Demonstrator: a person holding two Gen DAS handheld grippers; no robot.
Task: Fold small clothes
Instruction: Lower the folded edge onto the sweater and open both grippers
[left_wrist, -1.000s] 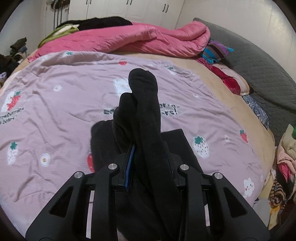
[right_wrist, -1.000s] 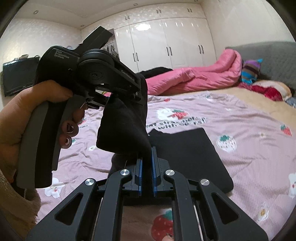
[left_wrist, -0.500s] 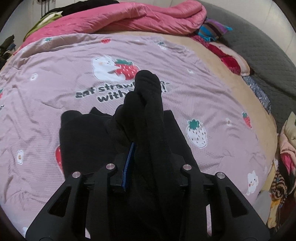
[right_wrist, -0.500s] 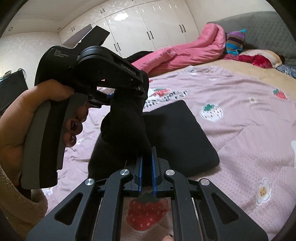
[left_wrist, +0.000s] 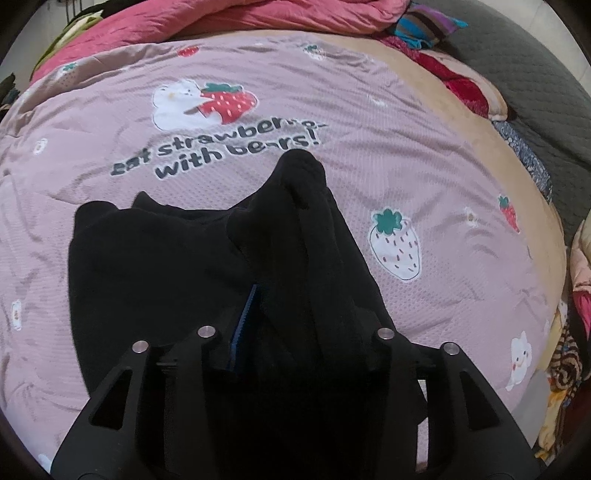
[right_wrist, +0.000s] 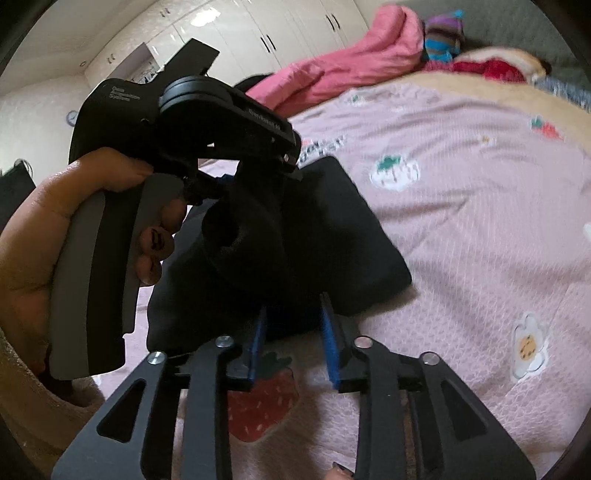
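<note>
Both claws have just been opening: the left claw (left_wrist: 291, 332) has black socks (left_wrist: 295, 206) between its jaws, the right claw (right_wrist: 293, 332) stands apart, empty. Socks lie on folded black clothing (right_wrist: 351, 236) on the pink bedspread (left_wrist: 406, 155).

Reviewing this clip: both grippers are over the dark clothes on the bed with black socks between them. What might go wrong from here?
1. The right gripper jaws have just been opening, so its end of the black socks may drop crooked onto the folded black garment.
2. The left gripper jaws have also been opening around the socks; the pair could spread apart.
3. Black on black makes the socks' edges hard to judge.
</note>
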